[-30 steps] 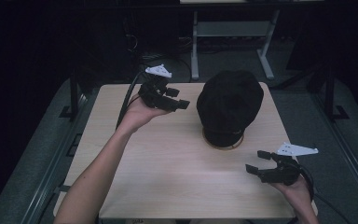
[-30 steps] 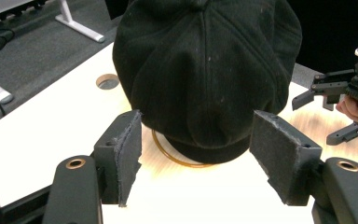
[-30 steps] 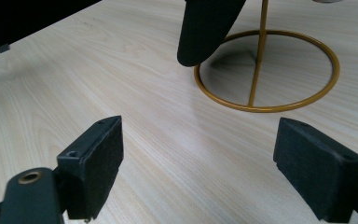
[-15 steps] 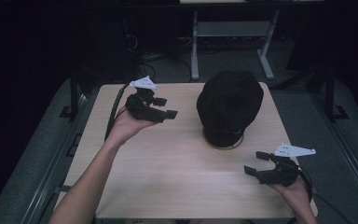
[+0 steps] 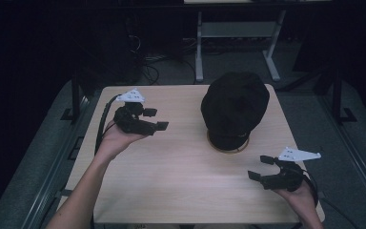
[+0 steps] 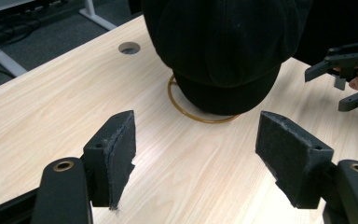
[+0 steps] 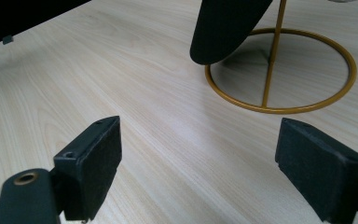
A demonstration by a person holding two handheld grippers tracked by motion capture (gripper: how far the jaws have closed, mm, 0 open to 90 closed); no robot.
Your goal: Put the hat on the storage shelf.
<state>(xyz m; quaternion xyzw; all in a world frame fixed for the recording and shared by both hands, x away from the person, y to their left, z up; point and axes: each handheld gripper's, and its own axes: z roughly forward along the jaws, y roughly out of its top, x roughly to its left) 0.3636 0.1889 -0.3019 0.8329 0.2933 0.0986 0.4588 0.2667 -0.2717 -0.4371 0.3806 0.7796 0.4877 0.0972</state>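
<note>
Pale wooden table (image 5: 171,181), white-legged desk (image 5: 238,33) behind.

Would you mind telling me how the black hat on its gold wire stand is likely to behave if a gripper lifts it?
The black hat looks like soft fabric, so it would probably sag and fold. It seems light. The gold wire stand is thin, with one upright on a ring, so it might tip or drag along.

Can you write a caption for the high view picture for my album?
A black hat on a gold stand, with an open hand-held gripper on each side.
</note>
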